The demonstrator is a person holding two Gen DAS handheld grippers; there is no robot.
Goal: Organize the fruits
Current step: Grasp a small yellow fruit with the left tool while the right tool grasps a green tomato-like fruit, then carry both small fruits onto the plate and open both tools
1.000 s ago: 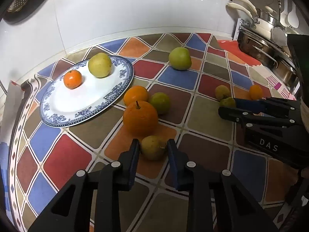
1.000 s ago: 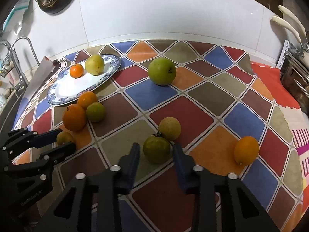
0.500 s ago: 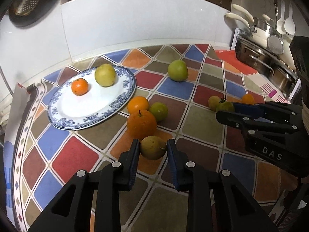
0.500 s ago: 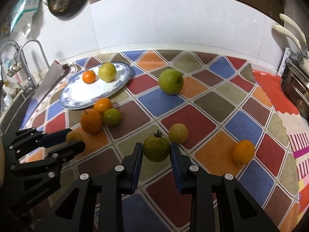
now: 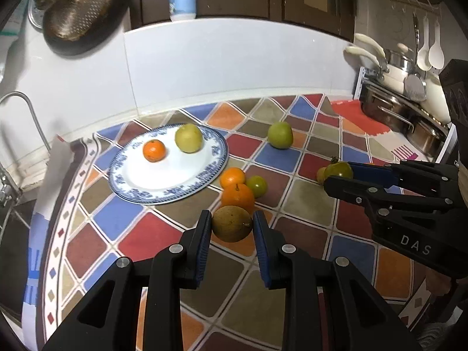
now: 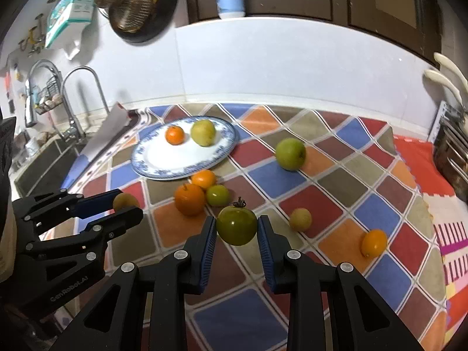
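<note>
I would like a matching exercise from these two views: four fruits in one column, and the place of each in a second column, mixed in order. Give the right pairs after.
Fruits:
1. green tomato
2. brownish-yellow fruit
3. small tangerine
4. green apple

Places:
A. on the blue-and-white plate
B. between the fingers of the left gripper
C. alone on the tablecloth, right of the plate
D. between the fingers of the right gripper

Pairs: 1-D, 2-B, 3-A, 4-C
</note>
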